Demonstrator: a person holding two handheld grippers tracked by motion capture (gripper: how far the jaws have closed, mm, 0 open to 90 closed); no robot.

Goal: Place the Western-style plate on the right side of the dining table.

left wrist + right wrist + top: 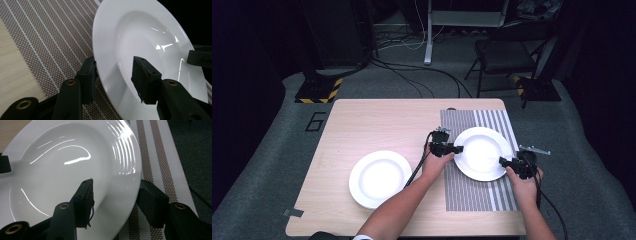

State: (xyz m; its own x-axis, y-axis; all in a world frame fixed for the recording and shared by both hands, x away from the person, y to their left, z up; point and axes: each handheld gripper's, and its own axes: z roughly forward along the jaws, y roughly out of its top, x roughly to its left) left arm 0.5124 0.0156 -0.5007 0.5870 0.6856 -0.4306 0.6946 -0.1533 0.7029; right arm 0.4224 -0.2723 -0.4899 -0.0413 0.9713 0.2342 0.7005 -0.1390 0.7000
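Note:
A white deep plate (482, 150) lies on a striped placemat (472, 192) at the right of the table. My left gripper (457, 148) is at the plate's left rim. In the left gripper view the plate (150, 32) has its rim between the jaws of the left gripper (114, 60), one jaw outside below the rim, one over the inside, with a clear gap. My right gripper (504, 161) is at the near right rim. The right gripper (117, 182) likewise straddles the plate (62, 170), open. A second white plate (380, 178) rests on the bare wood, left of centre.
The wooden table (377, 120) ends just right of the placemat, with grey floor beyond. A black chair (504, 55), stands and cables (412, 75) are on the floor behind the table. A piece of grey tape (293, 212) sticks to the near left corner.

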